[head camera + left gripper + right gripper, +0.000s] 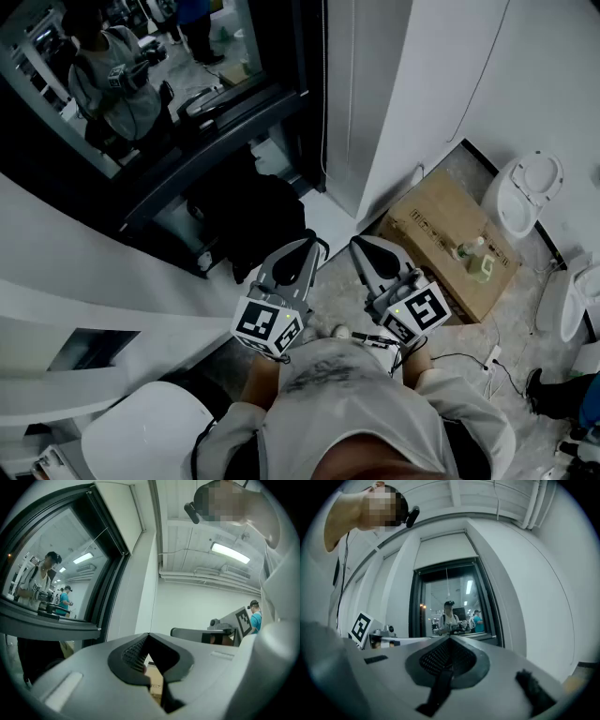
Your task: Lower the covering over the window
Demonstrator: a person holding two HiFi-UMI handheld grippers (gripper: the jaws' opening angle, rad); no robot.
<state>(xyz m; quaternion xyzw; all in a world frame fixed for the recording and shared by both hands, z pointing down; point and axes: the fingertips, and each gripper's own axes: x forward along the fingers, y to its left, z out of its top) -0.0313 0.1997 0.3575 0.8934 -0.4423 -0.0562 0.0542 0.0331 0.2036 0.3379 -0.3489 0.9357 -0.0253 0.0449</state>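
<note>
We face the window [449, 603] with lowering not yet begun. Left claw [305, 246] and right claw [364, 248] are clenched and empty, side by side. The covering [445, 550] looks raised, far above. Next, we judge, one claw opens for its cord [446, 579].

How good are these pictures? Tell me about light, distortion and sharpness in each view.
Head view: dim; the window is dark glass in which a person's figure shows. Left gripper view: strong fisheye bending, black corners, a bright ceiling lamp. Right gripper view: the same bending; the right gripper near the lens is soft, the window sharper.
</note>
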